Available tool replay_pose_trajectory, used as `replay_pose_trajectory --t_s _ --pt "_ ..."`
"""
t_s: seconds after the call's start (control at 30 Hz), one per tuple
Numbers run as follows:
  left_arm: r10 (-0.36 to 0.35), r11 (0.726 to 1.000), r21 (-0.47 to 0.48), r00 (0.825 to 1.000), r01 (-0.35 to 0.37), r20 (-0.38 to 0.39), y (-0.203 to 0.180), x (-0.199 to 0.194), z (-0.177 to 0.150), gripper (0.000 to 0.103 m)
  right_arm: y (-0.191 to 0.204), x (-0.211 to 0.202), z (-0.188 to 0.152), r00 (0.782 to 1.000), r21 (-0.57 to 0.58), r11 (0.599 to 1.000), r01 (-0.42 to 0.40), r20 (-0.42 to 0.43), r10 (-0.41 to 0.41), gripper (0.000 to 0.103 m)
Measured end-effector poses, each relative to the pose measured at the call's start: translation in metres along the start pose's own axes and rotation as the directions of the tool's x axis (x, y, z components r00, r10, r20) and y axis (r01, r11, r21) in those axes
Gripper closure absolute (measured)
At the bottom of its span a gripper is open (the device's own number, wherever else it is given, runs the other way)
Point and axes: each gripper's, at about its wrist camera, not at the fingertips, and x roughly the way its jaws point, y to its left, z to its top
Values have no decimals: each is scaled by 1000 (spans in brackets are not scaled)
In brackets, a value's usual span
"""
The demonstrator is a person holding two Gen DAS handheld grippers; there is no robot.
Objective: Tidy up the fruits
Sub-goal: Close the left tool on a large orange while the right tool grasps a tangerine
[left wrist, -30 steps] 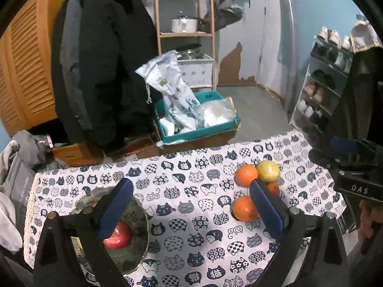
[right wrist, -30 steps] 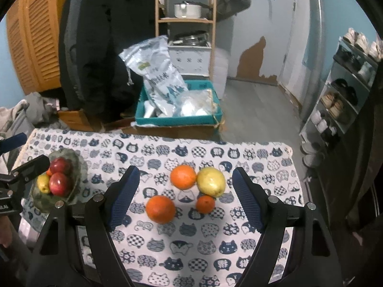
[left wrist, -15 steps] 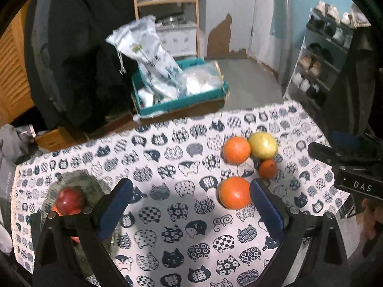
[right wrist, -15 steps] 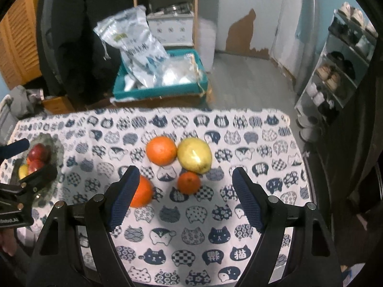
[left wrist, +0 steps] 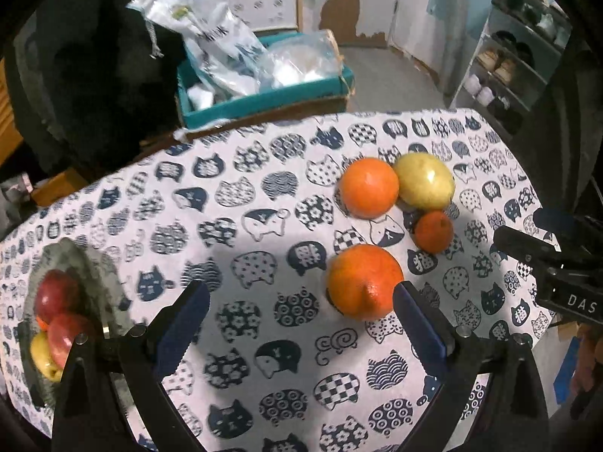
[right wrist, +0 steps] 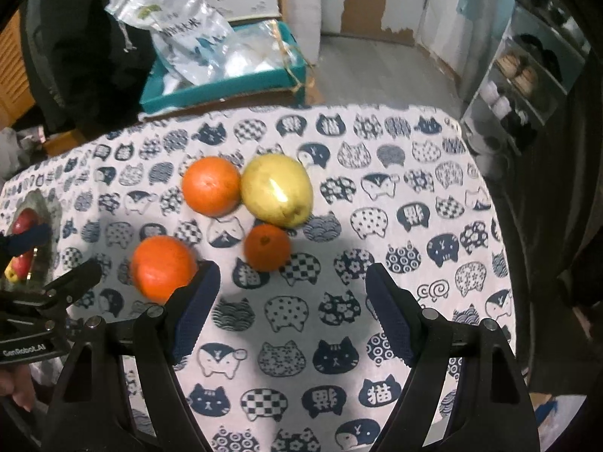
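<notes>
Both grippers dropped closer to tablecloth [right wrist: 395, 203]. Left gripper [left wrist: 301, 324] and right gripper [right wrist: 292, 301] open, empty. Near orange [left wrist: 363, 282] at left's 1 o'clock; bowl [left wrist: 71, 263] at 9.

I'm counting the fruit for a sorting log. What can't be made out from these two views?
- Bowl contents, left wrist view: the left hand-held gripper covers part of the pile, so no full count.
- Same bowl, right wrist view: cut by the frame edge and crossed by the other gripper.
- Nearest orange, right wrist view: its lower edge sits behind a fingertip.
- Shoe rack: too small and dim.
</notes>
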Motion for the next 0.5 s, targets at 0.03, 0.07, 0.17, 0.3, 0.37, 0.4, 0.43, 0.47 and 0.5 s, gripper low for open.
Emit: replay_pose_trajectory --t_s 0.03,0.07,0.17,0.3,0.37,0.4,0.43,0.47,0.5 --pt "-3 1000 6 1000 3 -9 -2 5 0 4 -3 6 -1 1000 8 1000 0 -17 0 23" --pt "-6 1000 11 1000 6 -18 -4 10 0 4 -4 10 -2 1000 13 1000 0 -27 1 23" --pt "-15 1000 22 999 16 -46 -12 24 0 4 -9 21 -5 999 24 1000 3 -53 -1 23" --pt "-20 999 46 998 23 -60 -22 38 0 4 -11 31 -8 997 33 999 -3 -74 5 23" --pt "-19 998 59 997 23 -69 -26 44 0 4 -14 36 -11 996 39 999 -4 -84 7 23" --pt "-21 998 61 997 25 -74 -28 47 0 4 -15 38 -12 996 42 999 -5 -88 9 23" --pt "-24 998 62 997 29 -78 -29 49 0 4 -17 41 -13 995 46 999 -6 -95 10 23" --pt "-30 997 64 996 36 -83 -31 52 0 4 -18 43 -14 995 49 999 -6 -98 11 23" --pt "-37 997 67 995 43 -88 -32 55 0 4 -20 45 -15 995 53 999 -7 -102 12 23"
